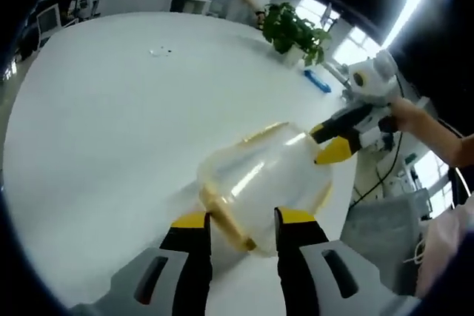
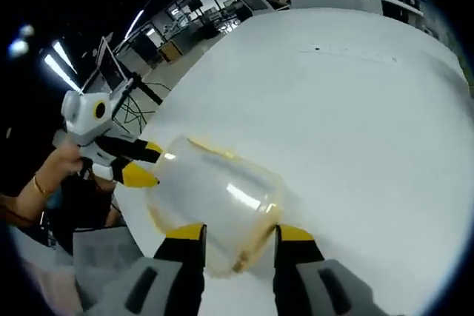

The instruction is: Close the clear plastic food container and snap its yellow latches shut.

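Note:
The clear plastic container (image 1: 263,179) with a yellow rim and latches lies on the white table (image 1: 111,123). My left gripper (image 1: 243,220) is open, its yellow-tipped jaws standing wide at the container's near end, where a yellow latch (image 1: 222,216) sits between them. My right gripper (image 1: 331,140) comes in from the right with its tips at the far end. In the right gripper view the container (image 2: 215,197) lies just beyond my open right gripper (image 2: 241,233). There the left gripper (image 2: 144,162) touches the opposite end.
A potted plant (image 1: 296,31) and a blue object (image 1: 317,81) stand near the table's far edge. A person's hand (image 1: 415,116) holds the right gripper. Desks and monitors fill the room behind. The table edge (image 2: 129,220) runs close to the container.

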The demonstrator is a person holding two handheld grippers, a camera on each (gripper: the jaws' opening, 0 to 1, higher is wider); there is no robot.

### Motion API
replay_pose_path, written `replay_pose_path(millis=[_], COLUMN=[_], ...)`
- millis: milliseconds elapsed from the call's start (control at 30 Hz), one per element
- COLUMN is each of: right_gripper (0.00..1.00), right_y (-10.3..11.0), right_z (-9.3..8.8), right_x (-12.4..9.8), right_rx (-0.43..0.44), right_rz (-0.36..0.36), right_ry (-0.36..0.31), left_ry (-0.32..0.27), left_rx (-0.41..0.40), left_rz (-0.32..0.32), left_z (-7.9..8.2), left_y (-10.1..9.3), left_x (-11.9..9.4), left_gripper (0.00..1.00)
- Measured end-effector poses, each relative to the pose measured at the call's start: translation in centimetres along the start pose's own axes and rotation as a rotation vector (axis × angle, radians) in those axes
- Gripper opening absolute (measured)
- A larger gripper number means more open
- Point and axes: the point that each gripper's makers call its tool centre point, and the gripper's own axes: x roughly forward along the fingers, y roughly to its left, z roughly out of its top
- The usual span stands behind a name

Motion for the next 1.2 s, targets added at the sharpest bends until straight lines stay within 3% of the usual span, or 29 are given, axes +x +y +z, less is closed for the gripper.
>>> replay_pose_path(millis=[333,367,400,433,667,767,933,1200], right_gripper=[0.38,0.39,0.4,0.4,0.41,0.42,0.42,0.44], right_y=[0.4,1.0,0.7,1.0,0.5,0.3,0.3,0.2], right_z=[0.3,0.1,0.3,0.3,0.7,1.1,1.1,1.2], right_x=[0.9,1.1,1.2,1.2,1.1,1.1,0.9,0.8], right_rx=[0.04,0.105,0.026,0.049,0.006,-0.014,-0.024,-0.029], right_rz=[0.037,0.048,0.031,0.035,0.03,0.04,0.043,0.036], right_ry=[-0.005,0.0,0.004,0.008,0.009,-0.009,-0.024,-0.075], left_ry=[-0.016,-0.02,-0.015,-0.009,-0.011,-0.029,-0.068,-0.107], left_rx=[0.011,0.004,-0.088,-0.025,-0.056,-0.085,-0.089,-0.026], left_rz=[-0.008,-0.01,-0.015,-0.007,0.027,0.066,0.07,0.109], left_z=[-0.1,-0.1,-0.6,-0.8,-0.6,-0.5,-0.5,0.0], left_y=[-0.2,-0.2,-0.4,0.0,-0.3,-0.4,-0.2,-0.4], left_x=[0.2,0.2,0.4,0.3,0.5,0.5,0.4,0.3], left_gripper=[0.28,0.26,0.25,0.25,0.27,0.27,0.27,0.29])
